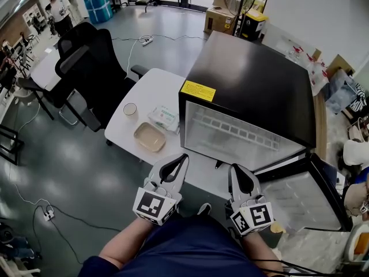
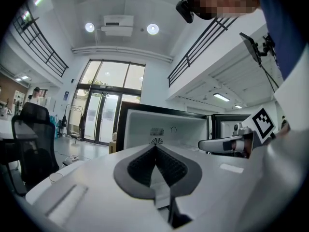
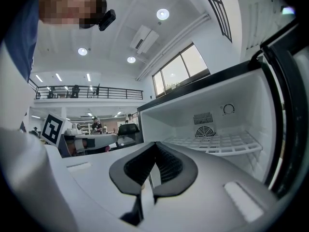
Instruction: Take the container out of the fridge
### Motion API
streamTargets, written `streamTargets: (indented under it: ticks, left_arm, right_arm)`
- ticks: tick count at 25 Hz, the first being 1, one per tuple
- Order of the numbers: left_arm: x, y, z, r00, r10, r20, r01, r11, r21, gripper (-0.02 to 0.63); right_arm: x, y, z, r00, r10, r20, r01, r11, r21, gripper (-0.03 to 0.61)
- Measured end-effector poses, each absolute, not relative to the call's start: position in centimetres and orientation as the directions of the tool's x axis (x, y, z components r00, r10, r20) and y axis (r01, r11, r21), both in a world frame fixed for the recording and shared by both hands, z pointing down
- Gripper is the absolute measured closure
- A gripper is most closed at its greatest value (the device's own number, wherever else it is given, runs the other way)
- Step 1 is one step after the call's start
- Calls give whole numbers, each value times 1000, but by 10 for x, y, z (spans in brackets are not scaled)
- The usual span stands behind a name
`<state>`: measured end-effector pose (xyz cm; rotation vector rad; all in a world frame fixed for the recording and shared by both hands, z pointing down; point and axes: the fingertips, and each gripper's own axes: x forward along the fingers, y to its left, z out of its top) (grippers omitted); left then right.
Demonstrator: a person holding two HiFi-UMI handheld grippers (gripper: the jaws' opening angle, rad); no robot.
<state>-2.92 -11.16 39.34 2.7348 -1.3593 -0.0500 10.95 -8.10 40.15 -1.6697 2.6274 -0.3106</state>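
A black mini fridge [image 1: 253, 85] stands on the white table [image 1: 155, 85] with its door [image 1: 305, 198] swung open at the right. Its white inside shows a bare wire shelf [image 3: 217, 141] and a fan grille; I see no container in it. A shallow beige container [image 1: 150, 137] lies on the table left of the fridge. My left gripper [image 1: 183, 156] is shut and holds nothing, just right of that container. My right gripper [image 1: 233, 167] is shut and holds nothing, in front of the fridge opening. In the gripper views the jaws of the left gripper [image 2: 155, 146] and right gripper [image 3: 154, 144] meet at the tips.
A small cup [image 1: 130, 109] and a flat white packet [image 1: 164, 119] lie on the table behind the beige container. A black office chair [image 1: 92, 68] stands left of the table. Cardboard boxes [image 1: 219, 19] and a fan sit on the floor far behind the fridge.
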Motion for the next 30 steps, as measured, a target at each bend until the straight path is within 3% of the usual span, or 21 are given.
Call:
streamTargets:
  ticks: [30]
  left_arm:
    - [-30,-116,402,609,-793,21,-790,-605,98,611]
  right_arm:
    - [105,-82,408,-440,-892,104,-891,420,-171,574]
